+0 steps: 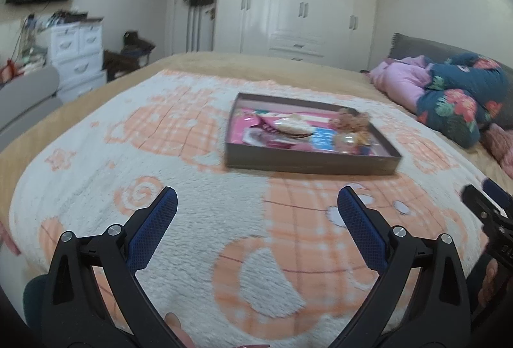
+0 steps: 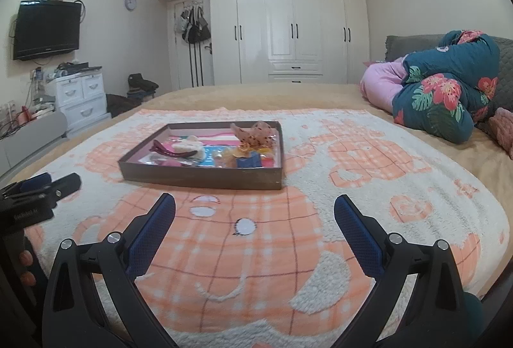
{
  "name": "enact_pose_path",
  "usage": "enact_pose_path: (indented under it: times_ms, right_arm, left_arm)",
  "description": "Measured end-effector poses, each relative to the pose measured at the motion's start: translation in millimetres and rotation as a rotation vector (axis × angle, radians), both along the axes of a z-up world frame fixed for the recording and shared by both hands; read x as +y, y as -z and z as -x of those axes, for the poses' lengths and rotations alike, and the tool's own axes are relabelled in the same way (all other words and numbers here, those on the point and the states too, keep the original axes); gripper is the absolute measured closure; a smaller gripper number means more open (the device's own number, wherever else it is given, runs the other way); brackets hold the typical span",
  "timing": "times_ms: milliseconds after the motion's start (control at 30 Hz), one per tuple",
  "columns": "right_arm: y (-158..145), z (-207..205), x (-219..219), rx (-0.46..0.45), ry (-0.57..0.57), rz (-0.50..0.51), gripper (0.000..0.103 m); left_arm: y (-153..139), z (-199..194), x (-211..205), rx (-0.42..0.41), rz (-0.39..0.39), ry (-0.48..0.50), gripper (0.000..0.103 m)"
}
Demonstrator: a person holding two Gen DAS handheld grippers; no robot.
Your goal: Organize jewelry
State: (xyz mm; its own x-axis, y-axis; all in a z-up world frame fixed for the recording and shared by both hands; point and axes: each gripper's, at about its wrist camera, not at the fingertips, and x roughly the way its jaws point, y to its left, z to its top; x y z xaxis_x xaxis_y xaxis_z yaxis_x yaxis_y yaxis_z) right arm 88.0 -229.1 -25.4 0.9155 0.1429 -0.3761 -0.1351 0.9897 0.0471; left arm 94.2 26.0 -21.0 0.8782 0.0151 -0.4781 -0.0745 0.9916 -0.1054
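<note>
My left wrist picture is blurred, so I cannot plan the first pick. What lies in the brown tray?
Observer: The right wrist view is sharp. A dark red claw clip lies at the left end of the brown tray.
Operator: And in the far right corner?
Observer: A spotted orange fabric piece sits there, rising above the tray wall.
Operator: Are the right tongs free? I see only their edge.
Observer: Yes, the right tongs are open and hold nothing, short of the tray.
</note>
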Motion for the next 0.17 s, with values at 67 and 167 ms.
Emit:
enact_pose_path:
  times_ms: [67, 167]
  right_arm:
    - [1, -12, -5, 0.022, 0.021, -0.01, 0.006]
    - [1, -45, -25, 0.078, 0.078, -0.023, 0.006]
  left_arm:
    - [2, -14, 19, 0.029, 0.033, -0.045, 0.011]
    - [0, -41, 56, 0.066, 0.057, -0.143, 0.011]
